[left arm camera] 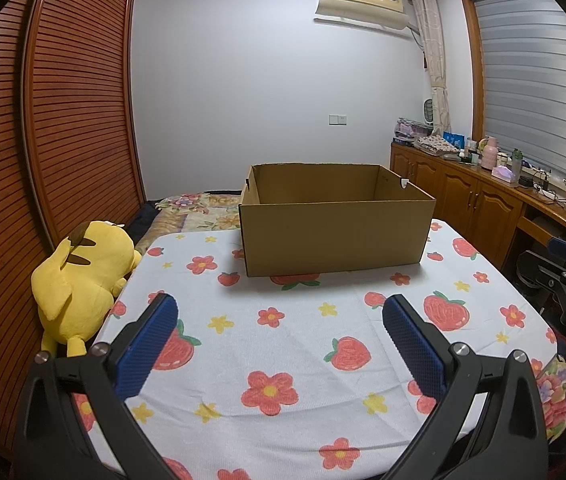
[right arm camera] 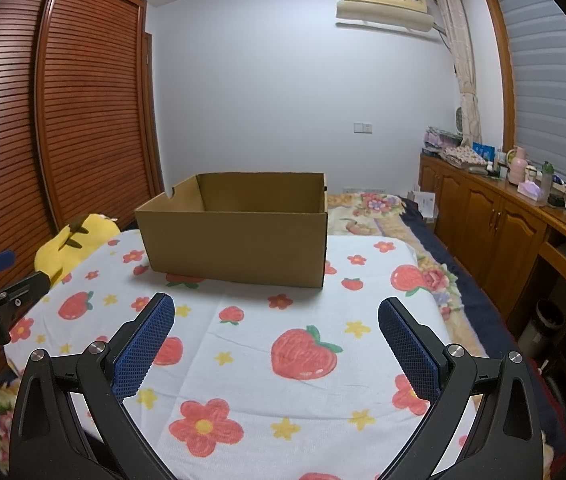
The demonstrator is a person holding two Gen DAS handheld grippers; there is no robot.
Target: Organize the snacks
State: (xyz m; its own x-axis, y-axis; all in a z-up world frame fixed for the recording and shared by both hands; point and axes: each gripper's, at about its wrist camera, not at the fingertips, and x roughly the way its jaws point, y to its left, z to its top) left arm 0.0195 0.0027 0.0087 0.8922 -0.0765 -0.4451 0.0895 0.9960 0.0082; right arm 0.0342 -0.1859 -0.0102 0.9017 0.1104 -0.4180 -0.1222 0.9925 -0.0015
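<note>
with no snacks in view, and the cardboard box [left arm camera: 335,236] on the strawberry-print cloth [left arm camera: 283,340] hiding its floor, we hold the left gripper [left arm camera: 279,340] and right gripper [right arm camera: 277,340] spread wide, empty, level.

Brown cardboard box [left arm camera: 335,236], open-topped, upright on strawberry-print cloth [left arm camera: 303,360]; inside floor hidden.

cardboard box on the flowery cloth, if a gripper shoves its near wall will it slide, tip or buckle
The cardboard box looks empty as far as its inside shows, so probably light and apt to slide. Open-topped, thin walls may flex inward. The flowery cloth could bunch under it. It sits low and wide, so tipping seems unlikely.
</note>
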